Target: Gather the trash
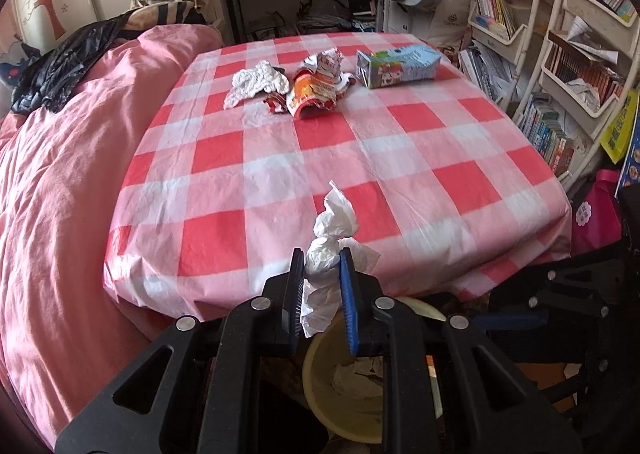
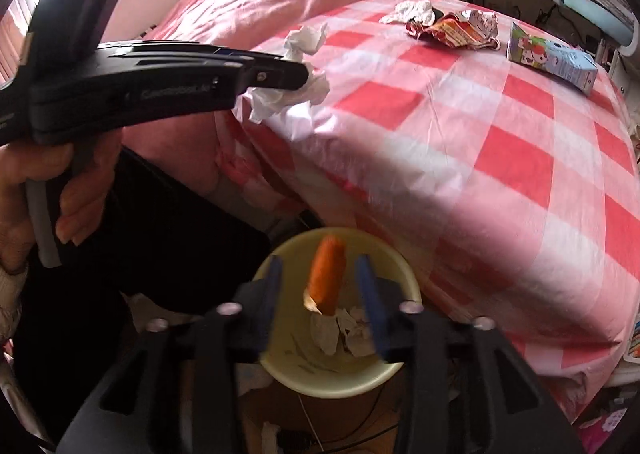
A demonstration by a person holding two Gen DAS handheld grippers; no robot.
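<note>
Checked tablecloth point(image 1: 320, 157) filling mid-frame; left gripper point(image 1: 322, 278) clenching tissue point(image 1: 334, 230), needing centring over bin point(image 2: 280, 366); right gripper point(image 2: 324, 286) spread, orange scrap point(image 2: 327, 278) seemingly dropping

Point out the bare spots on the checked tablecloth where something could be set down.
The checked tablecloth is bare from its near edge up to the far row of trash. That far strip is crowded: crumpled white paper, snack wrapper and juice carton sit close together.

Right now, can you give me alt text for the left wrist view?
The left hand-held gripper pinches a crumpled white tissue at the near edge of a red-checked table, above a yellow bin. At the far side lie another tissue, a snack wrapper and a drink carton.
</note>
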